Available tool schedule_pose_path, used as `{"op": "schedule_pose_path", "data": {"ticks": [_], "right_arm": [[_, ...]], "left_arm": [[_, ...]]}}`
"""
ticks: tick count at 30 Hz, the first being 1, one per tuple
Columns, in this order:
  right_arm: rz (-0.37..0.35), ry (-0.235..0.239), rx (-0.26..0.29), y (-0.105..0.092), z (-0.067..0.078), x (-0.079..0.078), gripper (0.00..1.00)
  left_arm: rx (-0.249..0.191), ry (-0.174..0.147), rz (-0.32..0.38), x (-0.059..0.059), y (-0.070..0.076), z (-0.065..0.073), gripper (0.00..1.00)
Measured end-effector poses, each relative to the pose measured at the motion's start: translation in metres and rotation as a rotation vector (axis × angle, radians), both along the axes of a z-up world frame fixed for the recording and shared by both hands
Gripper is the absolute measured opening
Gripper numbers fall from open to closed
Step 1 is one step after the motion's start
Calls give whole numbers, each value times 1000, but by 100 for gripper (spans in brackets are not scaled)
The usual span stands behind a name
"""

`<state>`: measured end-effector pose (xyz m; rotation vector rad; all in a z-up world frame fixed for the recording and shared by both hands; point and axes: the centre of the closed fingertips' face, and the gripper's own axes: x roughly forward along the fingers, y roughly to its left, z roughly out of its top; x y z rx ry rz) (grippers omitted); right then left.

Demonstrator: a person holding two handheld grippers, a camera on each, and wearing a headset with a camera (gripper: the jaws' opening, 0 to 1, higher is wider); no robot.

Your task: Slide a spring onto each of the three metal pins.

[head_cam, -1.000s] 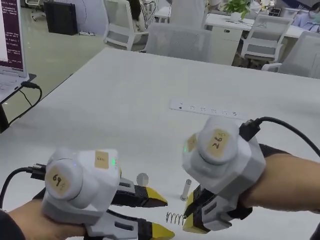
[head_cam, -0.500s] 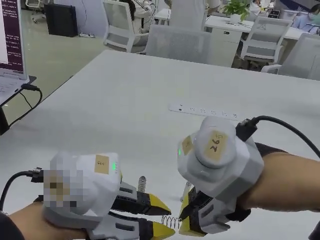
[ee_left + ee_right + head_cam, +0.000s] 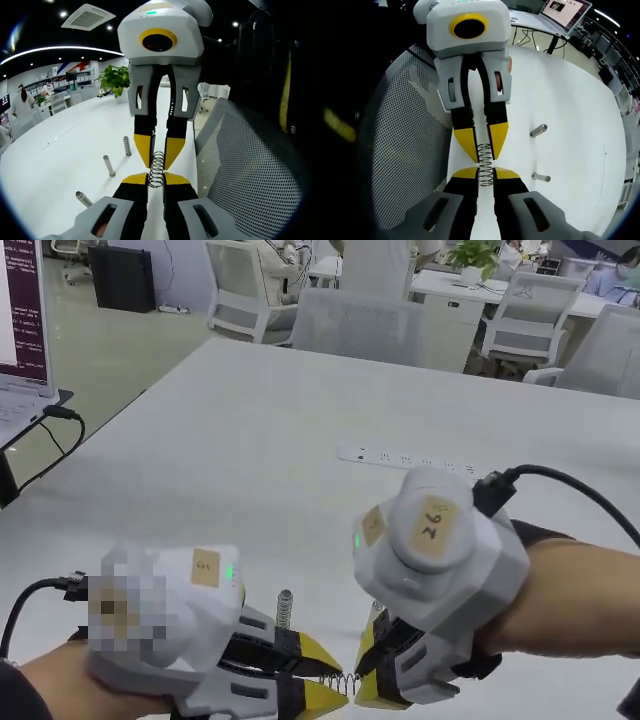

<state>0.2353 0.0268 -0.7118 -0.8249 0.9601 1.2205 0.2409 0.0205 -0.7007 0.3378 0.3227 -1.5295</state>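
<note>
The far pin (image 3: 127, 145) and near pin (image 3: 83, 199) look already sprung, leaving the bare middle pin (image 3: 108, 165), while the left tongs (image 3: 156, 179) and right tongs (image 3: 486, 174), both nearly closed, pinch opposite ends of one spring (image 3: 157, 167) above the desk (image 3: 60, 145).

White table (image 3: 250, 430), power strip (image 3: 405, 459), laptop (image 3: 18, 330), chairs (image 3: 358, 325)

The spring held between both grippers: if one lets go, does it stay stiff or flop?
The spring is thin open-coiled wire, so it likely bends and bounces. The left gripper and right gripper pinch only its ends, so it may pop free; loose, it would probably roll.
</note>
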Motion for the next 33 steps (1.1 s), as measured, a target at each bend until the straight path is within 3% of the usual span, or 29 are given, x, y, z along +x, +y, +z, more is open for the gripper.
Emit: {"op": "schedule_pose_path", "data": {"ticks": [7,11,17,25,33], "right_arm": [[-12,2,23,1,1,1,9],[-20,4,24,-3,-1,1,15],[-43,6,33,-11,-5,1,17],[-73,16,62,-12,-14,1,14],[-80,13,86,-10,-7,2,9]], "left_arm": [[-2,7,-7,0,1,1,2],[3,11,-6,-1,2,0,2],[-14,16,3,1,2,4,3],[-30,22,0,0,1,7,3],[-31,20,2,0,1,7,3]]}}
